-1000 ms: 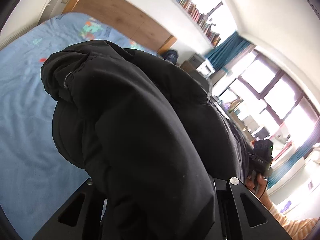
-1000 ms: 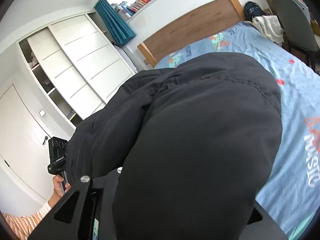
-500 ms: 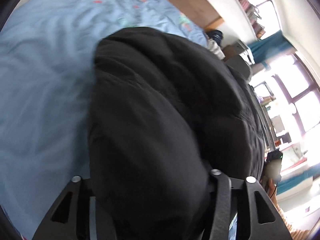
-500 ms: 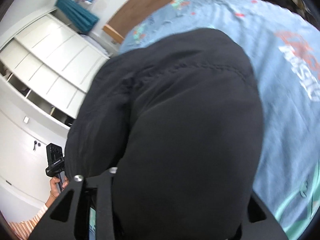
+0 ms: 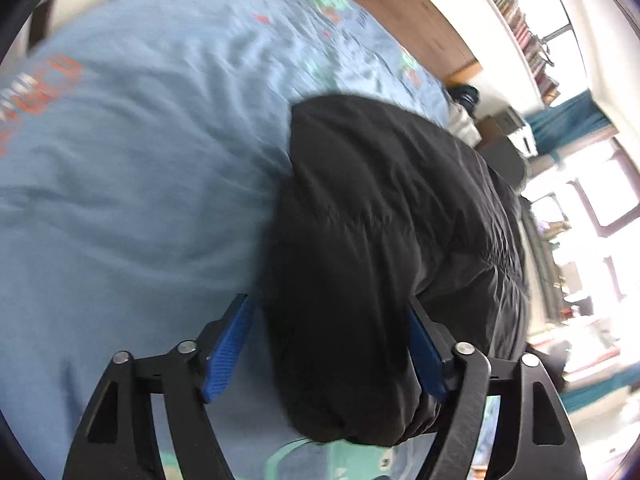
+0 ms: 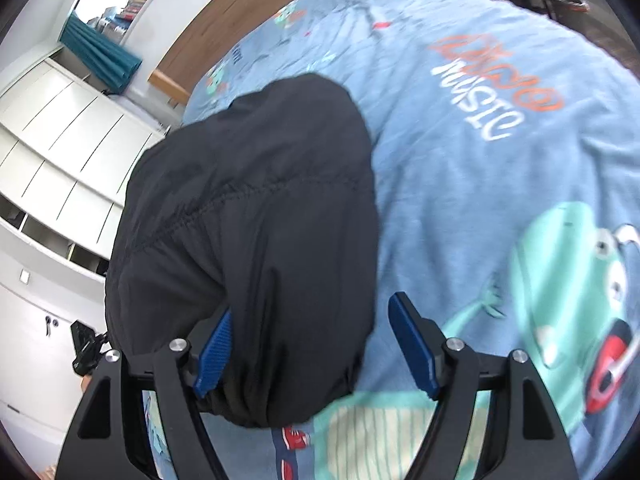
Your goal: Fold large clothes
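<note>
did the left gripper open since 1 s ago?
Yes. The left gripper now stands spread around the black jacket, blue pads exposed; earlier they were hidden.

Black jacket point(image 5: 380, 248); blue cartoon-print bedspread point(image 6: 500, 184).

Blue printed bedspread point(image 6: 500, 168), wooden headboard point(image 5: 404, 8)

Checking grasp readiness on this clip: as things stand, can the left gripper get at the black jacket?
Probably yes. The left gripper is open with the black jacket bulging between its blue pads, lying on the blue bedspread; nothing blocks it.
</note>
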